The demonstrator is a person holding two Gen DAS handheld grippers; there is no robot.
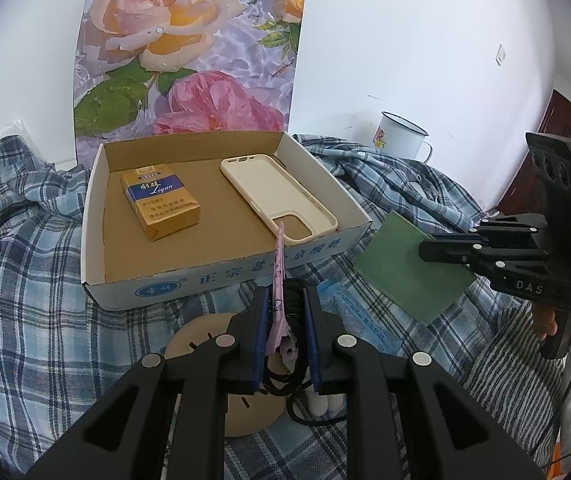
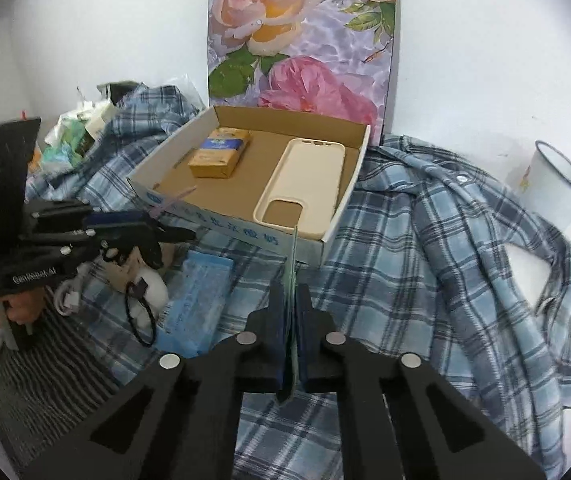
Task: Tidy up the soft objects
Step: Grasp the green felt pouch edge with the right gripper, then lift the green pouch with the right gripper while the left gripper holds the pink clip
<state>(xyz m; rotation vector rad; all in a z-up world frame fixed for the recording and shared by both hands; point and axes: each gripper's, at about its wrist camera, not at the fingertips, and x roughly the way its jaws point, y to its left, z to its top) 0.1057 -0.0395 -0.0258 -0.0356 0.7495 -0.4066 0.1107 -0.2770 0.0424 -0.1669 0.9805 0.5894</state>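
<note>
A pink hair clip (image 1: 278, 280) stands clamped between blue pads together with a black hair tie (image 1: 295, 320), its tip pointing at the open cardboard box (image 1: 213, 280). A thin green scouring sheet (image 1: 413, 264) is pinched edge-on, lifted off the plaid cloth. In the box lie a cream phone case (image 1: 277, 196) and a yellow cigarette pack (image 1: 161, 200).
</note>
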